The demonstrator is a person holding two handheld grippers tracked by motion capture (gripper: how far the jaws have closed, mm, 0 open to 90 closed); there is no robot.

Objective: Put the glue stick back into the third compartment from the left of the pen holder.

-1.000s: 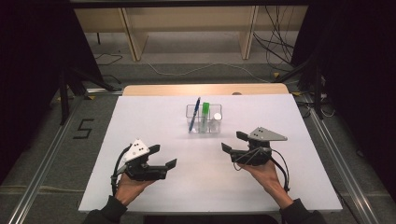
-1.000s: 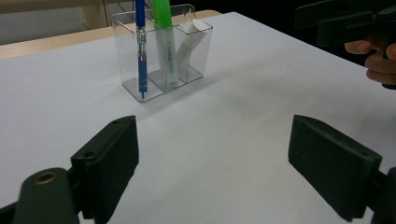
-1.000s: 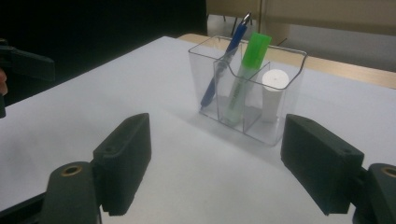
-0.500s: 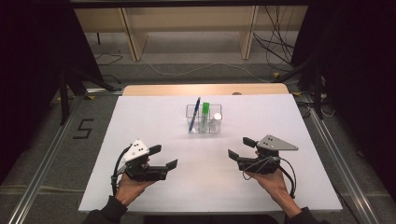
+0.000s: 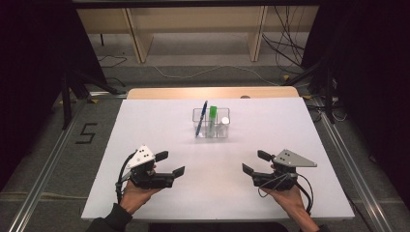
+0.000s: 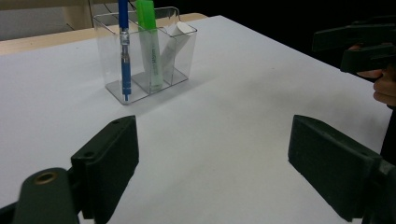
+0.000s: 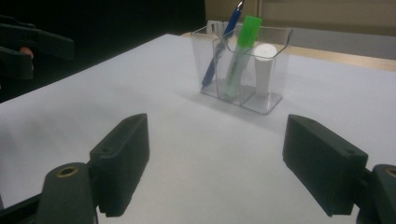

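- White table top [image 5: 145, 145]: rectangular, a wooden strip [image 5: 212, 92] along its far edge; wide bare surface on all sides of the holder, most of it toward the near edge.
- Left gripper [image 5: 170, 163]: held over the near left part of the table, jaws spread wide, nothing between them (bare table between the jaws in the left gripper view).
- Right gripper [image 5: 255, 162]: over the near right part, close to the near edge, jaws wide apart and empty.
- Clear plastic organiser [image 5: 211, 123]: three compartments, standing on the table's far middle, well apart from both grippers.
- Green highlighter [image 5: 212, 115]: upright, middle compartment.
- Blue pen [image 5: 201, 118]: leaning, left compartment.
- White tube [image 5: 225, 122]: right compartment (kind cannot be told).
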